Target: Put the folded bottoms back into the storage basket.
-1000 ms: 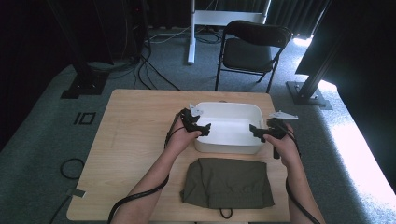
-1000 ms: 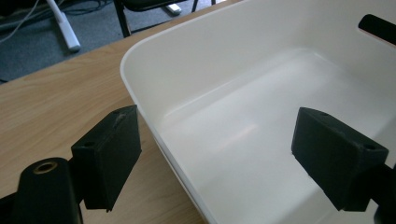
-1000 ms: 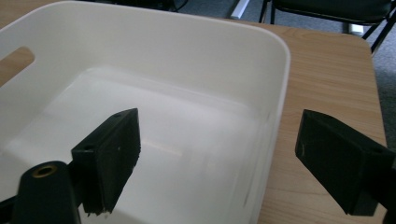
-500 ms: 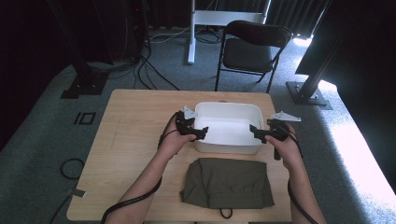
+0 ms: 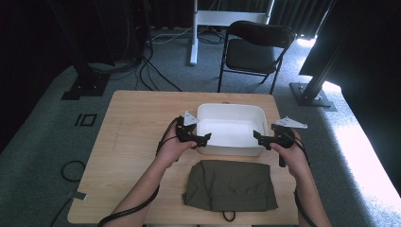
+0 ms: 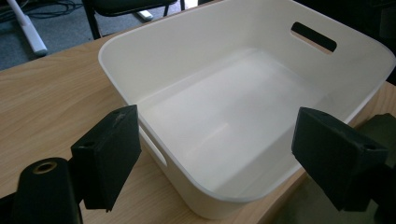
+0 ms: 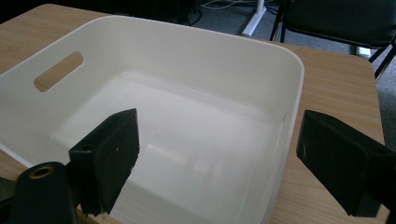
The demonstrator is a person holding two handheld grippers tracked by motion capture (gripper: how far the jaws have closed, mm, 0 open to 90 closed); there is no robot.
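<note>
An empty white bin with slot handles stands mid-table. In front of it lies a folded olive-green garment with a black cord. My left gripper hovers at the bin's left near corner. In the left gripper view it is open, one jaw outside the bin's wall and the other over the near rim, with the garment just below. At the right near corner my right gripper is held. In the right gripper view it is open, its jaws spanning the bin's right wall.
The wooden table has bare surface left of the bin and behind it. A black folding chair stands beyond the far edge. Cables and stand bases lie on the grey carpet around.
Both grippers have drifted slightly toward the near side of the bin. The bin and the garment have stayed in place.
</note>
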